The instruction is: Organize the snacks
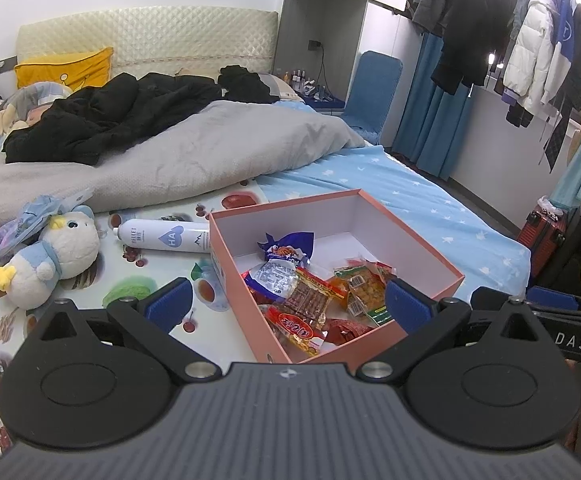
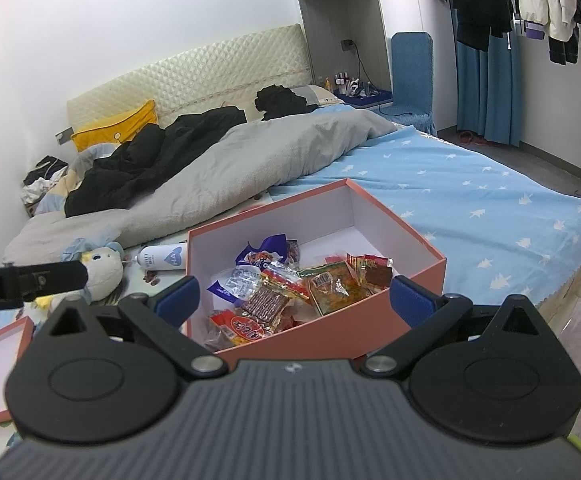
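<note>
Pink cardboard box (image 1: 426, 254) holds crinkly foil snack packets (image 1: 304, 294); both tools spread.

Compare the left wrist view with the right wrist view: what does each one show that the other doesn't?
Only the left wrist view shows the whole plush penguin with its crumpled blue wrapper, and the red suitcase by the bed.

Only the right wrist view shows the pink box lid lying at the left, and red slippers on the floor.

Both show the open pink box holding snack packets, the white bottle behind it, the grey duvet, and an open, empty gripper: left gripper, right gripper.
</note>
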{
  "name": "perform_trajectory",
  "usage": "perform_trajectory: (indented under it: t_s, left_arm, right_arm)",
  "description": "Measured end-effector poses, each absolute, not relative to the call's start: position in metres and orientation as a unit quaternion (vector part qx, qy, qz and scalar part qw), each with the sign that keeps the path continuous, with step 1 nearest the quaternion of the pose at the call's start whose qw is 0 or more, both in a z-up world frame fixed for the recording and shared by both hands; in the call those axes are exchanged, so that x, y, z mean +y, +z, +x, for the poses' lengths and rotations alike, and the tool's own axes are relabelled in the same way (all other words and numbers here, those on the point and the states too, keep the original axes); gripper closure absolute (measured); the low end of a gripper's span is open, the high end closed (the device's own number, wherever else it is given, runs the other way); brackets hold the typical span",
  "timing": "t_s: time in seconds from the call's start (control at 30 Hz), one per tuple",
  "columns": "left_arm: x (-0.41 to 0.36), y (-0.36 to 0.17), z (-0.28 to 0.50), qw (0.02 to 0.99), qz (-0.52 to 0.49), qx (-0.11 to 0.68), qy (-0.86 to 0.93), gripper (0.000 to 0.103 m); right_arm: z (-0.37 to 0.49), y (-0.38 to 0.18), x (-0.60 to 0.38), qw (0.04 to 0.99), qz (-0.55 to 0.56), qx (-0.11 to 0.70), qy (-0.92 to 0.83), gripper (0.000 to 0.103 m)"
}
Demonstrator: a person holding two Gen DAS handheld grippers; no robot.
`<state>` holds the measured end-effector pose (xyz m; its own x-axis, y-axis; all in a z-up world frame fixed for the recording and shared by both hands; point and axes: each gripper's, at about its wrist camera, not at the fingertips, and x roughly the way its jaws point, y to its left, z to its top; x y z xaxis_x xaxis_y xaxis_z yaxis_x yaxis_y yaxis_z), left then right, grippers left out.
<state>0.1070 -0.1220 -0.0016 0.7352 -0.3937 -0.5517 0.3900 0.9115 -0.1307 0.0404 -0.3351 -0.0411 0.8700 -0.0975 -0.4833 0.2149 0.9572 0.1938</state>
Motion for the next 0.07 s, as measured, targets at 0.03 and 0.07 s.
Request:
perform_trajectory:
  t_s: [0.03,0.07]
  left_arm:
    - [-0.1220,-0.0017,0.1070,0.931,-0.003,0.297,-0.211,0.000]
    - [-0.1222,-0.0016,0.1070,0.931,-0.003,0.297,-0.210,0.000]
  right_arm:
    - [0.0405,-0.0411,-0.3352,0.959,0.122,0.242,-0.081,0.000]
    - [0.0403,-0.0409,-0.3349,0.959,0.121,0.241,-0.081,0.000]
